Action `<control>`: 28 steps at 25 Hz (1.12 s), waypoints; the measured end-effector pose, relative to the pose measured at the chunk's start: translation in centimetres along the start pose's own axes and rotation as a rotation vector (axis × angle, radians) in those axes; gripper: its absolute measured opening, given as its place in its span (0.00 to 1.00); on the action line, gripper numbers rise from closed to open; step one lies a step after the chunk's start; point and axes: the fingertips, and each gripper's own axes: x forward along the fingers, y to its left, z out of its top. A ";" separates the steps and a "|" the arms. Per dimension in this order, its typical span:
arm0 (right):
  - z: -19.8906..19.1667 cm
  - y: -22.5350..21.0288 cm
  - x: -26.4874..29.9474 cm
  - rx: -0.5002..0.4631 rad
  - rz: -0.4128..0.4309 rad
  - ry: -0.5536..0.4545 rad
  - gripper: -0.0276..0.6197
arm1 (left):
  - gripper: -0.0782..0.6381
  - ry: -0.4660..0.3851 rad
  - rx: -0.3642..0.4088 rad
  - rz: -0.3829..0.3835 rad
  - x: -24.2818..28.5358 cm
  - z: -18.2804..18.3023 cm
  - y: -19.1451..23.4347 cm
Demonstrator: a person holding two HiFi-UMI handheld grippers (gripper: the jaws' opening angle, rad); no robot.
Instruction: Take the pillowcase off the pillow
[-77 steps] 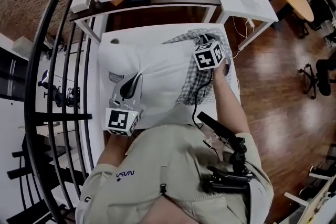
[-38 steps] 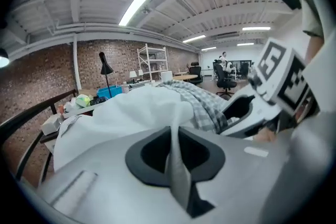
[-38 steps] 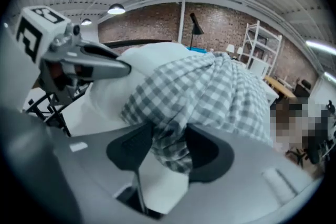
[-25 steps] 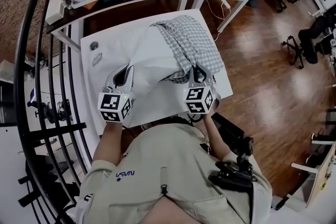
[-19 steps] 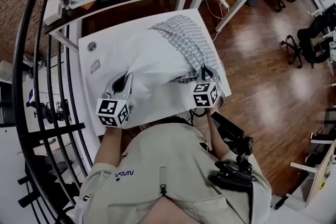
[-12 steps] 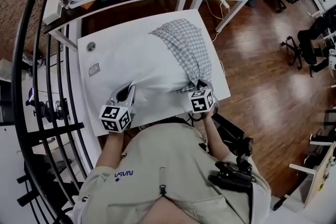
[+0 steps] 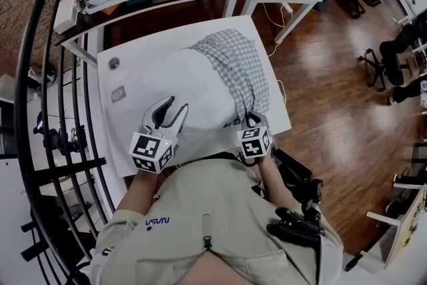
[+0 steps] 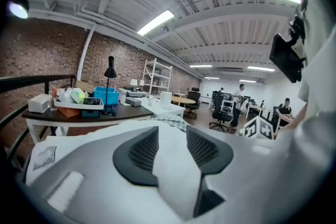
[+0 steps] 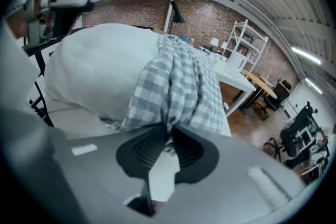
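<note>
On the white rectangular table (image 7: 110, 87) in front of the person lies the plump white pillow (image 7: 170, 73), and its left and middle parts are bare. A grey-and-white checked cloth pillowcase (image 7: 237, 67) is bunched along the right side of the pillow, from the far end down to the near right edge of the table.

At this near end the right gripper (image 7: 249, 118) is clenched on a gathered fold of the checked cloth. Its jaws have just been opening a little, yet the right gripper view shows the fold pinched between the dark ribbed pads (image 9: 152, 147).

The left gripper (image 7: 177, 105) is over the near left part of the pillow. Its jaws have just been opening and now stand clearly apart. White pillow surface shows in the gap, but the pads do not press on it, so this gripper is released
</note>
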 end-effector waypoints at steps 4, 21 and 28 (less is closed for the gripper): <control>1.0 0.3 -1.2 0.035 0.071 -0.026 0.17 | 0.38 0.008 0.070 0.088 3.6 1.5 3.2; 15.0 -3.2 -5.5 0.074 0.293 -0.401 0.18 | 0.38 0.445 0.209 0.020 14.3 -5.6 4.7; 22.9 -2.7 -1.6 -0.112 0.256 -0.413 0.30 | 0.15 0.354 0.340 0.026 11.8 -7.2 0.1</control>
